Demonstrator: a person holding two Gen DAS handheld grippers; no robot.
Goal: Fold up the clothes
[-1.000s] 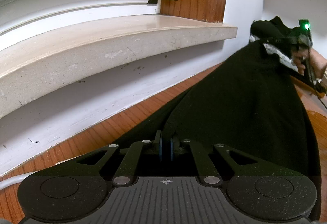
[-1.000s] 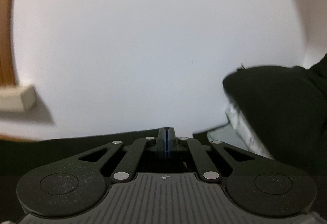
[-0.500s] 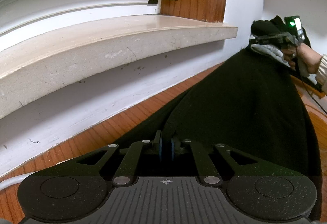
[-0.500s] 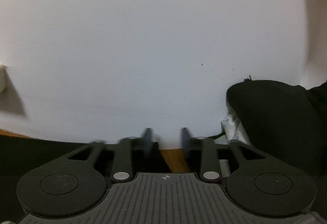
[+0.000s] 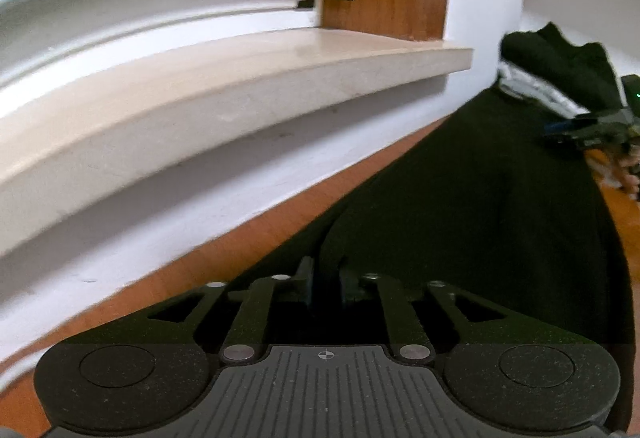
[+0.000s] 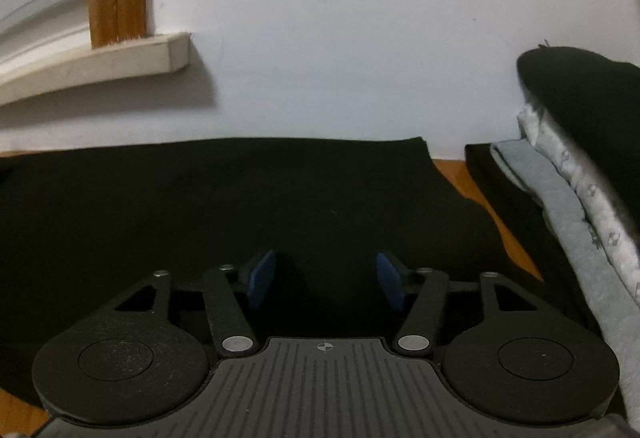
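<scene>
Letting go is what has just happened: both grippers' jaws have just been opening. The right gripper [image 6: 324, 278] stands wide and empty over the black garment [image 6: 240, 198], which lies flat on the wooden table [image 5: 248, 238] by the wall. The left gripper [image 5: 326, 280] shows a narrow gap, cloth beneath. This fold looks laid; beside it waits the pile [image 6: 560, 198].
</scene>
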